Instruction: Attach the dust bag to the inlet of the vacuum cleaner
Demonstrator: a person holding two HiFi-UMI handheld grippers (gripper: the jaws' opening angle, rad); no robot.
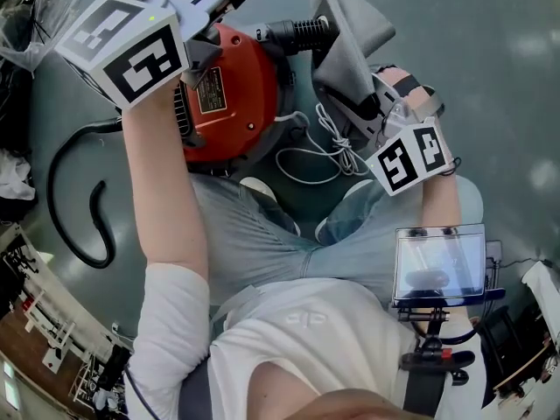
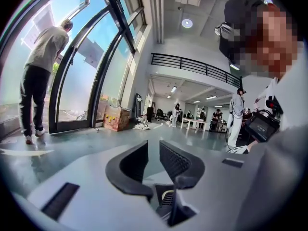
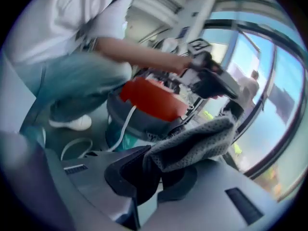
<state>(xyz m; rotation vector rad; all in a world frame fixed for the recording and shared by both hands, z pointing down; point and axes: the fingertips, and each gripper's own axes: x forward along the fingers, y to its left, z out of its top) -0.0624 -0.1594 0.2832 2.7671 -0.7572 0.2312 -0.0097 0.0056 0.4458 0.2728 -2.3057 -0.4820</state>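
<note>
The red-topped vacuum cleaner (image 1: pixel 232 90) stands on the floor in front of my feet and also shows in the right gripper view (image 3: pixel 149 97). A black ribbed hose (image 1: pixel 297 31) meets its far side. The grey fabric dust bag (image 1: pixel 346 51) hangs to the right of it, and my right gripper (image 1: pixel 374 103) is shut on the bag's lower edge. Up close, the cloth (image 3: pixel 192 143) drapes over those jaws (image 3: pixel 156 162). My left gripper (image 2: pixel 154 150) is above the vacuum's top and points out at the room. Its jaws stand apart with nothing between them.
A black hose (image 1: pixel 74 199) curls on the floor at left. A white cord (image 1: pixel 319 151) lies loose between the vacuum and my shoes (image 1: pixel 258 186). A screen (image 1: pixel 437 265) hangs at my chest. A person (image 2: pixel 41 71) stands by the glass wall; a cardboard box (image 2: pixel 115 118) sits farther off.
</note>
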